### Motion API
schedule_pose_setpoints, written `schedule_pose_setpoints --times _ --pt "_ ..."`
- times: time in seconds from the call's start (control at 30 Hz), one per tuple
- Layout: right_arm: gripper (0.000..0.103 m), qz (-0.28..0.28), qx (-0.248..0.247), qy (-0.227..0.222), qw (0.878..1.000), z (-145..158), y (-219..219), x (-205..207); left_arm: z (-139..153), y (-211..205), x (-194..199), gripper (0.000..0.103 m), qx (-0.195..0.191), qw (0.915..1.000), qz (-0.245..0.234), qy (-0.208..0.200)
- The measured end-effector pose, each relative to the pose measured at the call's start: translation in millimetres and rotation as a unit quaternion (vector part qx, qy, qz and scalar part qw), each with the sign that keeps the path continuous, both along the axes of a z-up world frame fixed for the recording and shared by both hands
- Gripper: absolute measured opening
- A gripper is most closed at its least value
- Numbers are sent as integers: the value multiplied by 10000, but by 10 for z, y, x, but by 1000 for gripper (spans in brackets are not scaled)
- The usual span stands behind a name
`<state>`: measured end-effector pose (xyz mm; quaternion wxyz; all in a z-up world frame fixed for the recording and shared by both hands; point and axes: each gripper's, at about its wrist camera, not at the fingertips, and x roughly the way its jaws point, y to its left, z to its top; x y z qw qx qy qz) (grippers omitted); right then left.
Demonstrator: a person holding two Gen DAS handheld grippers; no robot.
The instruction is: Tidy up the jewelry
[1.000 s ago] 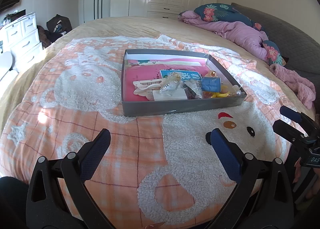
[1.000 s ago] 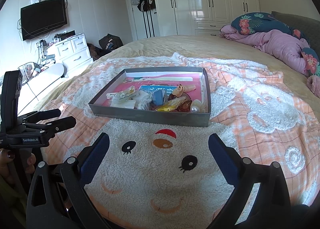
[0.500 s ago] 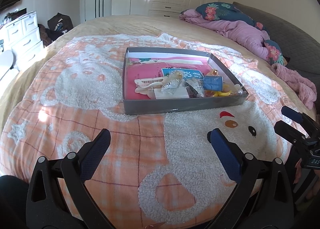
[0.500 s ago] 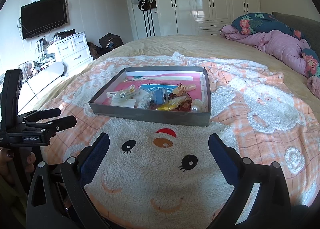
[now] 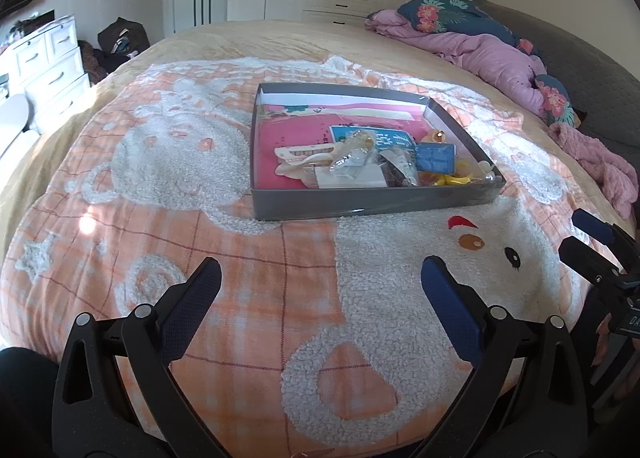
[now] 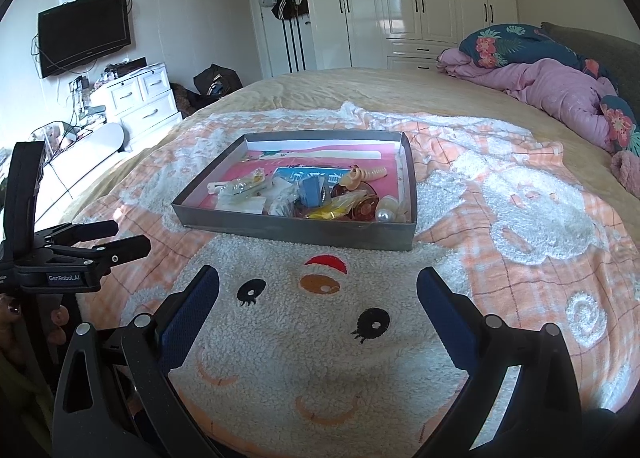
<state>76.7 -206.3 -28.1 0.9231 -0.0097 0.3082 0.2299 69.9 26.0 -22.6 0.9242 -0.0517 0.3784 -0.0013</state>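
A shallow grey box point(image 5: 360, 208) point(image 6: 296, 232) with a pink lining lies on the bed. It holds a jumble of jewelry: a cream hair comb point(image 5: 304, 152), a blue card point(image 5: 435, 157), clear packets point(image 6: 240, 194), a pearl point(image 6: 384, 214) and amber pieces point(image 6: 362, 208). My left gripper point(image 5: 320, 286) is open and empty, low over the blanket in front of the box. My right gripper point(image 6: 318, 290) is open and empty, also short of the box. Each gripper shows at the edge of the other's view: the left gripper point(image 6: 96, 242), the right gripper point(image 5: 592, 238).
An orange and white fleece blanket with a bear face point(image 6: 316, 322) covers the bed. Pink bedding and floral pillows point(image 6: 560, 90) lie at the far right. White drawers point(image 6: 136, 98) and a wall TV point(image 6: 84, 34) stand to the left, wardrobes behind.
The left gripper has shifted slightly, so the box sits a little lower and nearer in its view. The right view is almost unchanged. Both grippers stay open.
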Motion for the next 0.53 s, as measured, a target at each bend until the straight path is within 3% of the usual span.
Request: schedule_pose_setpoints --times 0.17,0.37,0.43,0.53 --pt "99 -181 -21 70 9998 -18 -107 93 -25 111 58 94 24 9995 298 144" --pt "99 -909 -56 154 9957 4 -641 526 6 536 329 94 -12 9949 964 301" --pt "99 -1222 91 483 9913 -30 -951 804 37 807 529 94 132 9901 1362 314" --pt "99 -1814 -227 667 9809 -139 -1448 1304 36 1339 934 94 209 9791 1976 429"
